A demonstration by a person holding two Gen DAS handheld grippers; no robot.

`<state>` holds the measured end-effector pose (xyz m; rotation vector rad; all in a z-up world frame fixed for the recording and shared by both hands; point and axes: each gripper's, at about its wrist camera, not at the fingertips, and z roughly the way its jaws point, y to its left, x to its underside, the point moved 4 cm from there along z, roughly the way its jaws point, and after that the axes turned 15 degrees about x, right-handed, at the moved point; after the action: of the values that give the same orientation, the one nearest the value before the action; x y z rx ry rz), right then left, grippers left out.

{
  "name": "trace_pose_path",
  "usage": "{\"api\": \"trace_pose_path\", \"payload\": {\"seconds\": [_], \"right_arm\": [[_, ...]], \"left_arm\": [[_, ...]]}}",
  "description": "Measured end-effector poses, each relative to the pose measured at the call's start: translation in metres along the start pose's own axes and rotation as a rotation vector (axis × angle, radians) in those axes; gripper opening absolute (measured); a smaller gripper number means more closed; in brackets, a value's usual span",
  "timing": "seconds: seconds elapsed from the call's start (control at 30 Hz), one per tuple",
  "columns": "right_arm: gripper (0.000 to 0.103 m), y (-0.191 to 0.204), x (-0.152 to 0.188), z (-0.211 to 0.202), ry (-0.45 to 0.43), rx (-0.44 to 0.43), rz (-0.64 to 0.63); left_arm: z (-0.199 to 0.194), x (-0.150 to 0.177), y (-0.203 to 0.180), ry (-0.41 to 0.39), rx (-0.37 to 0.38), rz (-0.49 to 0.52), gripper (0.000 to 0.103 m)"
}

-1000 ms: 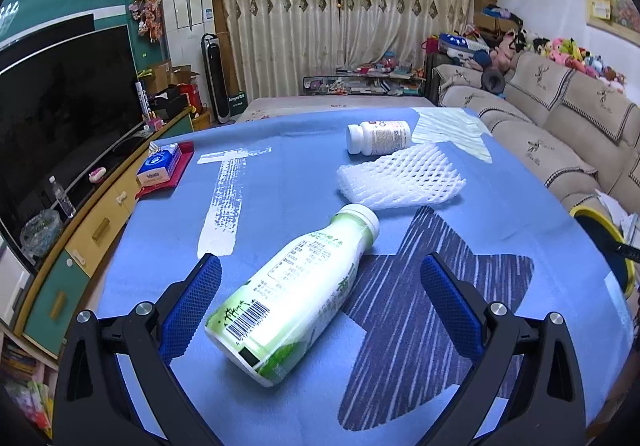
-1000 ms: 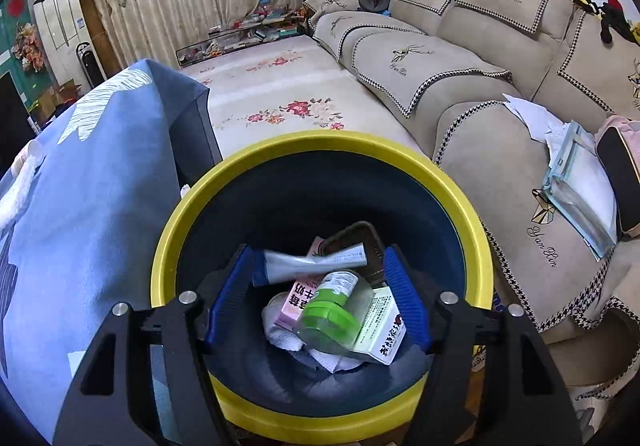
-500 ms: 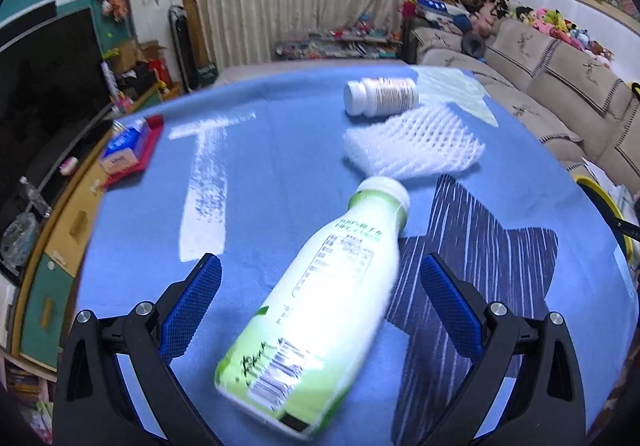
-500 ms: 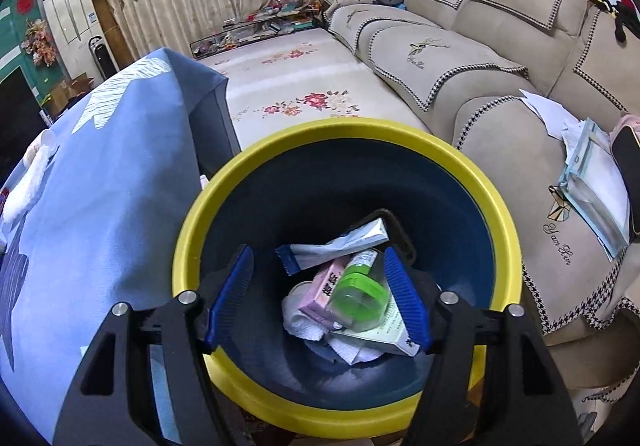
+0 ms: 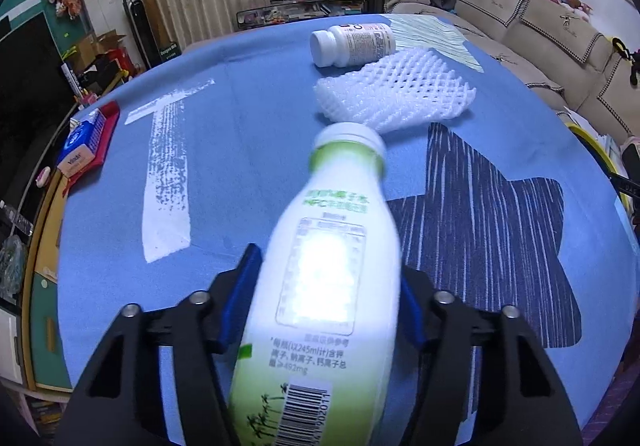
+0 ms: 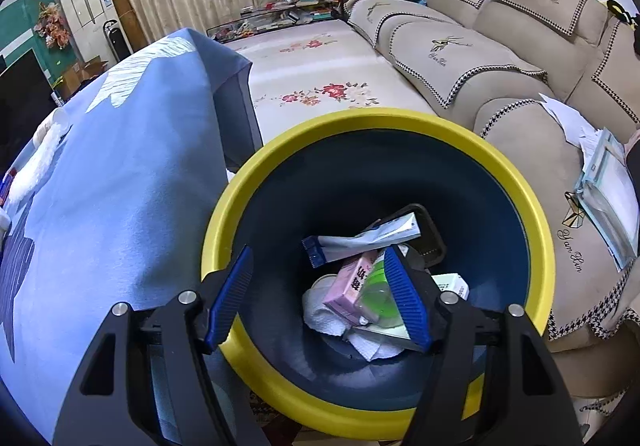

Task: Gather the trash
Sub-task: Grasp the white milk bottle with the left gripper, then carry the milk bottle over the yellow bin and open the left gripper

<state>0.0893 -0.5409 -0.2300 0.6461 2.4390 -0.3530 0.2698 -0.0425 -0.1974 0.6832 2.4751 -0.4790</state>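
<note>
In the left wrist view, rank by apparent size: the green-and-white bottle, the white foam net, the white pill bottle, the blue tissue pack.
1. green-and-white bottle, largest, though nearness to the camera inflates it
2. white foam net
3. white pill bottle and blue tissue pack look alike; unsure, so not ranked.

We found the drink bottle (image 5: 332, 286) lying on the table (image 5: 248, 118) between the left gripper's (image 5: 328, 298) fingers, cap pointing away. Beyond it lay the foam net (image 5: 394, 96), then the pill bottle (image 5: 352, 44) (touching the net). The bin (image 6: 360, 126) stood beside the table, below the right gripper (image 6: 320, 294).
</note>
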Motion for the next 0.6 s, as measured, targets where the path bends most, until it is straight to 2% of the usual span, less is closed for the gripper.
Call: {"api": "trace_pose_path", "payload": {"seconds": [0.2, 0.37, 0.6], "right_arm": [[0.065, 0.0, 0.002, 0.0, 0.005, -0.01, 0.0], [0.065, -0.007, 0.003, -0.003, -0.002, -0.011, 0.013], [0.065, -0.015, 0.003, -0.014, -0.025, -0.023, 0.034]], "left_arm": [[-0.002, 0.002, -0.004, -0.005, 0.0, -0.024, 0.051], [-0.012, 0.001, -0.025, -0.024, 0.015, -0.021, 0.051], [-0.027, -0.022, -0.093, -0.059, 0.091, 0.074, 0.051]]}}
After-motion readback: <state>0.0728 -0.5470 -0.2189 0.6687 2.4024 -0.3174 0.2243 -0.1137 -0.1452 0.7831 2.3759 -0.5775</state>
